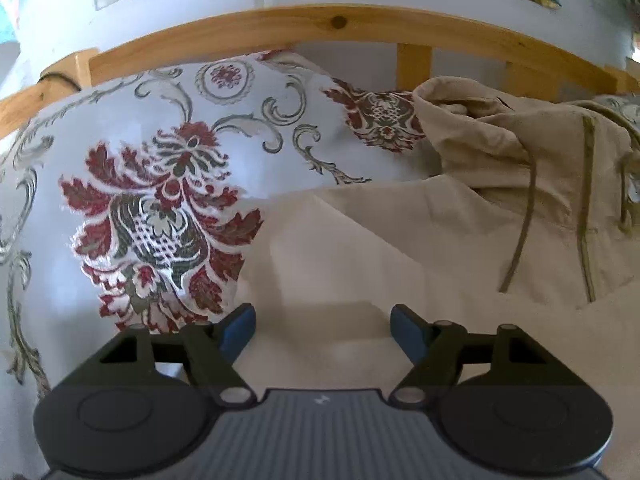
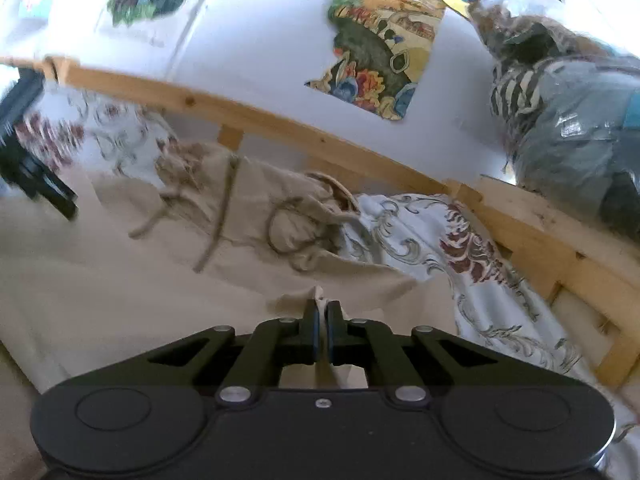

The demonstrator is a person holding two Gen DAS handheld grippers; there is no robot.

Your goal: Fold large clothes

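A large beige hooded garment [image 1: 400, 248] lies spread on a bed, its hood and drawstrings [image 1: 520, 220] at the far right in the left wrist view. My left gripper [image 1: 322, 330] is open, its blue-padded fingers just above the beige cloth with nothing between them. In the right wrist view the same garment [image 2: 160, 288] fills the lower left, with the hood [image 2: 280, 208] bunched near the rail. My right gripper [image 2: 322, 320] is shut on a pinched fold of the beige cloth [image 2: 319, 294]. The left gripper [image 2: 36, 176] shows blurred at the left edge.
A floral white, red and grey bedspread [image 1: 160, 200] covers the bed. A wooden bed rail [image 1: 320, 26] runs along the white wall with posters [image 2: 380, 48]. A pile of bagged clothes [image 2: 568, 120] sits at the right on the rail corner.
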